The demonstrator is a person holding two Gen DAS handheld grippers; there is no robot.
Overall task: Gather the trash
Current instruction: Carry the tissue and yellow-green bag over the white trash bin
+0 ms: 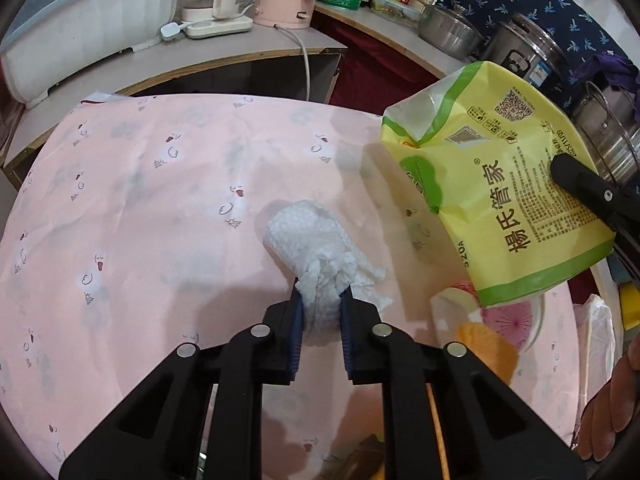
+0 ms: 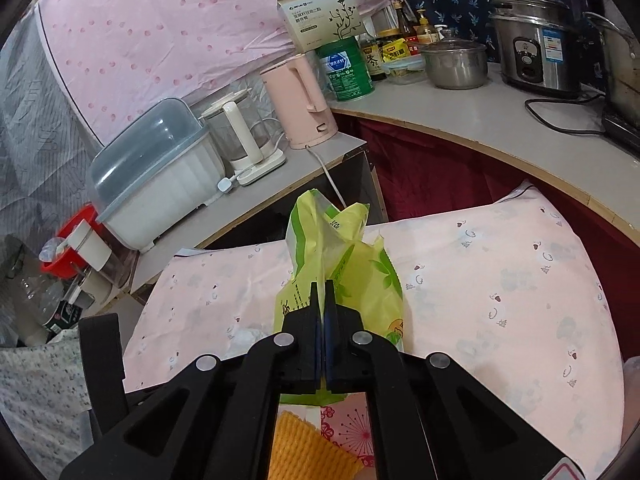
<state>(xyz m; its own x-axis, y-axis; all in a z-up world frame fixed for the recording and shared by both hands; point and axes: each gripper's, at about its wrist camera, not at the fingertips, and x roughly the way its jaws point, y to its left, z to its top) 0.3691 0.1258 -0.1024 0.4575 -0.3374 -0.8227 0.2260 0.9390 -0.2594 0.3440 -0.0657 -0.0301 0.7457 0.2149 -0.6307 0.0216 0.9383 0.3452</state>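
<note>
My left gripper [image 1: 320, 294] is shut on a crumpled white paper towel [image 1: 312, 240] and holds it just above the pink tablecloth [image 1: 160, 200]. My right gripper [image 2: 322, 286] is shut on a yellow-green plastic bag [image 2: 340, 264] and holds it up with its open mouth at the top. In the left wrist view the bag [image 1: 500, 184] hangs to the right of the towel, mouth toward it, with a right gripper finger [image 1: 580, 180] clamped on its side. The towel is beside the bag, not inside it.
A floral plate [image 1: 516, 320] with an orange cloth [image 1: 488, 352] lies under the bag. Behind the table stand a pink kettle [image 2: 300, 100], a white dish box [image 2: 160, 176], a glass kettle, jars, pots and a rice cooker [image 2: 536, 56] on the counter.
</note>
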